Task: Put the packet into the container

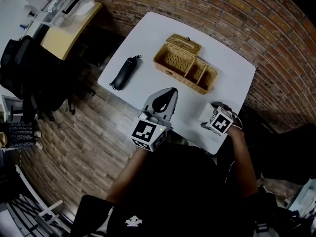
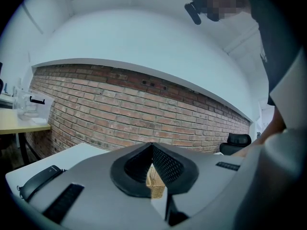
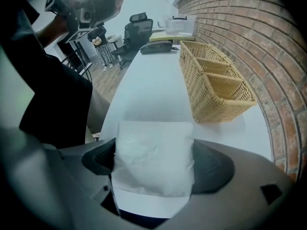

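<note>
The white puffy packet (image 3: 153, 152) sits between the jaws of my right gripper (image 3: 154, 164), and its two sides lie against the pads. In the head view that packet (image 1: 204, 114) shows as a white patch at the table's near right edge, under my right gripper (image 1: 212, 111), which points steeply down. The wicker container (image 1: 185, 63) stands at the table's middle, lid open, with its compartments showing; the same container (image 3: 213, 80) lies ahead and to the right of the packet. My left gripper (image 1: 169, 94) hovers level over the near edge, shut and holding nothing.
A black handset (image 1: 124, 73) lies at the left end of the white table (image 1: 148, 38). A brick wall runs behind the table and brick floor lies to the left. A desk with a clear box (image 1: 64, 6) stands at the far left.
</note>
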`<state>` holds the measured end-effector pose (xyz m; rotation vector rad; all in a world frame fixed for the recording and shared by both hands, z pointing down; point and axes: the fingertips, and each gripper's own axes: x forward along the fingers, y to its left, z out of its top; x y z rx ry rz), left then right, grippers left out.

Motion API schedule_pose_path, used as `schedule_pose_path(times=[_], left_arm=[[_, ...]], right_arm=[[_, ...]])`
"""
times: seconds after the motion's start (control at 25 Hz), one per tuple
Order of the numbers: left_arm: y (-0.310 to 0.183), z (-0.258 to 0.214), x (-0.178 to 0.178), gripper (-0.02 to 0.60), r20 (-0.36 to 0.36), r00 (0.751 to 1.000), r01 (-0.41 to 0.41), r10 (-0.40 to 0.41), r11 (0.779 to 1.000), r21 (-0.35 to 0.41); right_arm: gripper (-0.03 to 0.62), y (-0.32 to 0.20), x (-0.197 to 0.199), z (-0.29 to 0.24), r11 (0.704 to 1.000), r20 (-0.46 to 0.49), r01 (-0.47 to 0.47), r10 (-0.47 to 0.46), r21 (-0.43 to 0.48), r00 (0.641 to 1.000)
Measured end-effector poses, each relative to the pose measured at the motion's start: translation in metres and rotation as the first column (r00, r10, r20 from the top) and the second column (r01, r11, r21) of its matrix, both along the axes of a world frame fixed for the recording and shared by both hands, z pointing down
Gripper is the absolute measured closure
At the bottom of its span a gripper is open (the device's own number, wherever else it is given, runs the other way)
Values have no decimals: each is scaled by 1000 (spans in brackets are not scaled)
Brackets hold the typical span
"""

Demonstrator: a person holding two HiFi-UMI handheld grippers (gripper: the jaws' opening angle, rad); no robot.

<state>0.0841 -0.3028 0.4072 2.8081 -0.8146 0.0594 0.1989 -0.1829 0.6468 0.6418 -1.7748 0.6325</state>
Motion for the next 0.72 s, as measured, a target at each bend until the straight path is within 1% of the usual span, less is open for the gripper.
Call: schedule_pose_path(times=[0.24, 0.44, 0.72], left_arm=[[-9, 8, -18, 577, 16, 999, 34, -34, 999, -9], [-19, 13, -36, 577, 12, 997, 76, -76, 997, -23], [-31, 14, -56, 577, 5, 993, 120, -120, 992, -28]], right_arm=[[126, -47, -19, -28, 999, 33, 19, -21, 50, 999], [126, -91, -37, -47, 994, 46, 43, -48, 96, 998], [126, -139, -67, -69, 985, 50, 108, -115, 133, 992]])
